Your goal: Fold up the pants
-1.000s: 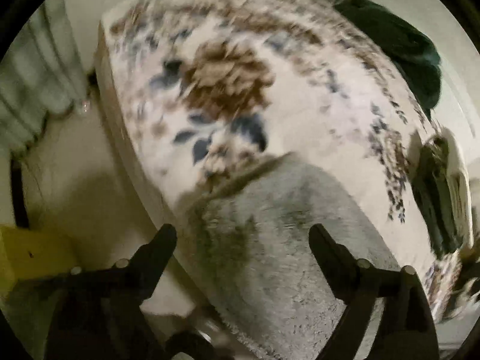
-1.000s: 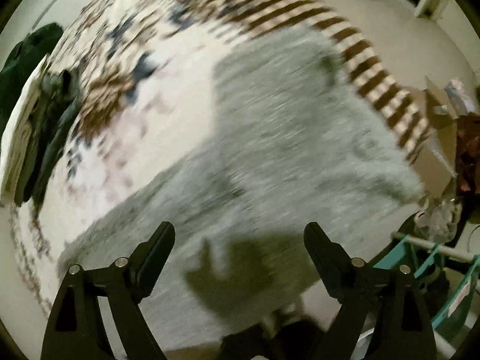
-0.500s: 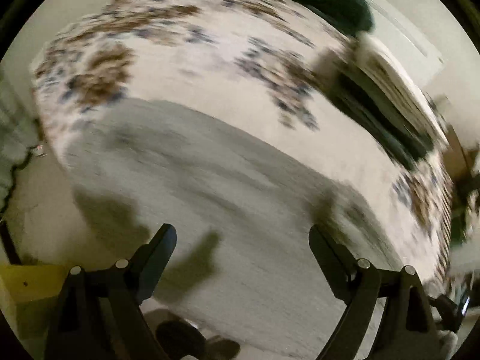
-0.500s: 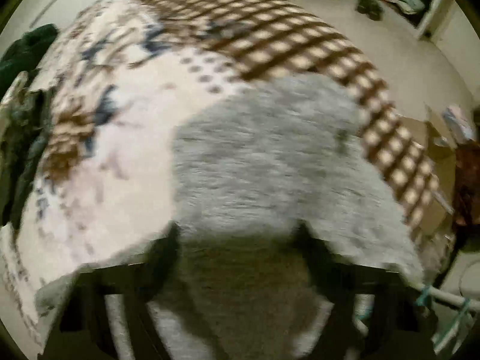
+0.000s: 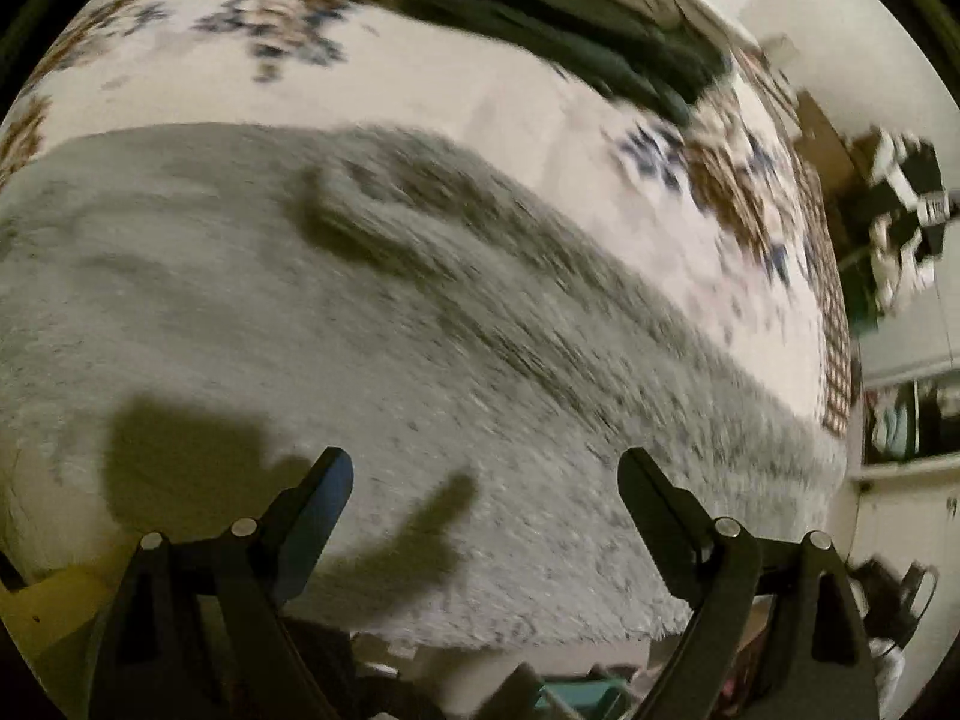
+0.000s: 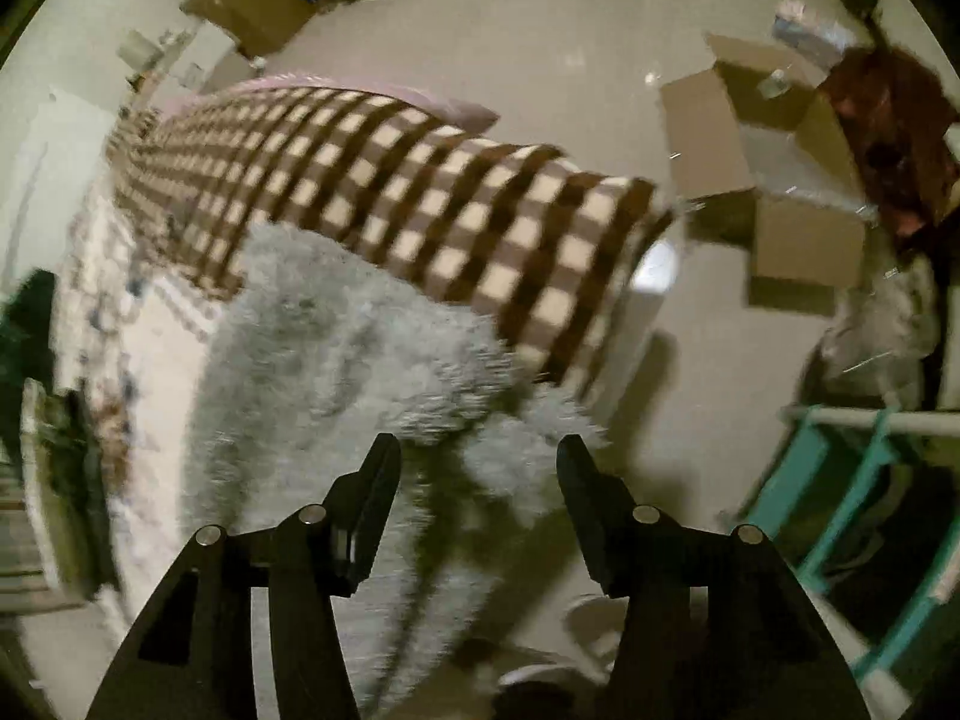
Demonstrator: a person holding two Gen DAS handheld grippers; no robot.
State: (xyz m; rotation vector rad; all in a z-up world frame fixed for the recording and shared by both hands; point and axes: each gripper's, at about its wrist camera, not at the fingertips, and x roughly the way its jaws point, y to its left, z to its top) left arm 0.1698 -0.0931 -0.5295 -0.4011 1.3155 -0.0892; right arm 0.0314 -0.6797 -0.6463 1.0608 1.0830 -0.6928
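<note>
A fuzzy grey garment, the pants [image 5: 372, 324], lies spread across the near part of a bed with a floral cover [image 5: 480, 102]. My left gripper [image 5: 485, 480] is open and empty just above its near edge. In the right wrist view the grey pants [image 6: 336, 360] reach the bed's corner, and a fuzzy end hangs over the edge. My right gripper [image 6: 478, 462] is open over that end, not closed on it.
A brown-and-cream checked blanket [image 6: 420, 192] covers the bed beyond the pants. A stack of dark green folded clothes [image 5: 570, 24] sits at the far side. Cardboard boxes [image 6: 768, 180] and a teal rack [image 6: 840, 480] stand on the floor at right.
Both views have swung to the right. The left gripper has moved along the near edge of the pants. The right gripper has moved to the bed's corner and its jaws have narrowed somewhat.
</note>
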